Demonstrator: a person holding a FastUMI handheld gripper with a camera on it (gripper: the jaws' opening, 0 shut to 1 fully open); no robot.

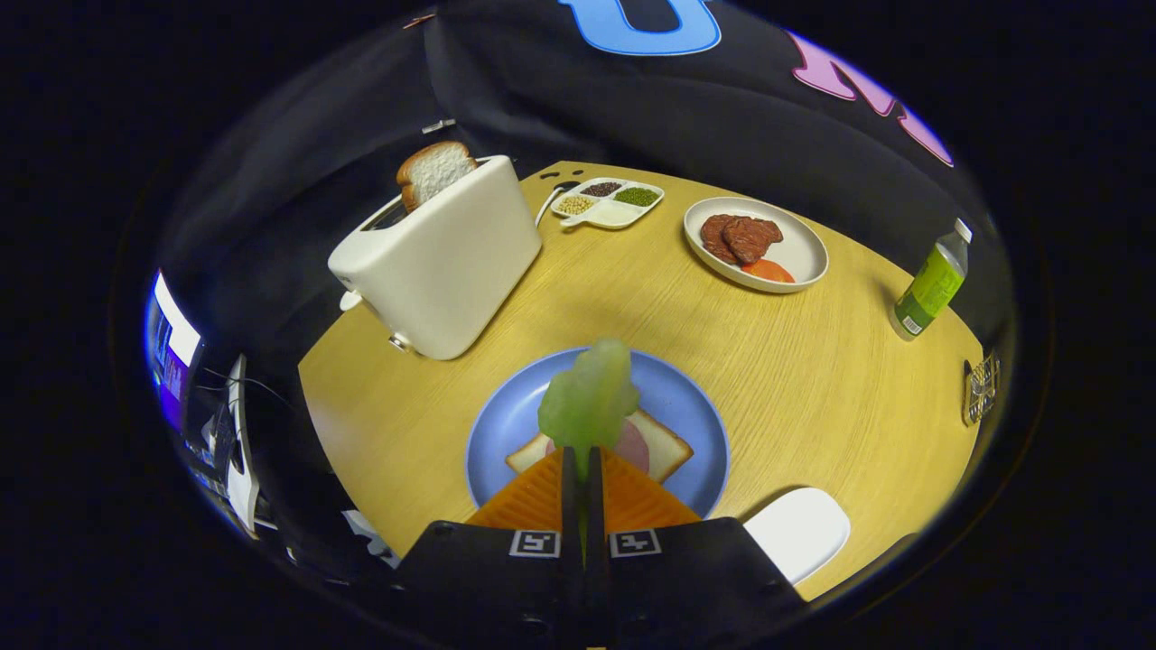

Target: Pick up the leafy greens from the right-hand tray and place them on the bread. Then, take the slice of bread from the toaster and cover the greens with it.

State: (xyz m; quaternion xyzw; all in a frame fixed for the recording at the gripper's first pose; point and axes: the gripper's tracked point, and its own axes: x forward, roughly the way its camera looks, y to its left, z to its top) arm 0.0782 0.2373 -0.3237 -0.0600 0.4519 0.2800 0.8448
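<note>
Gripper view: claw (583,462) pinches one leafy green (589,394).

No wording, brand or number can be read. The gripper (583,469) bears two square black-and-white coded markers (535,543) at the base of its fingers. The bottle (933,282) carries a green label, its print too small to read.
</note>
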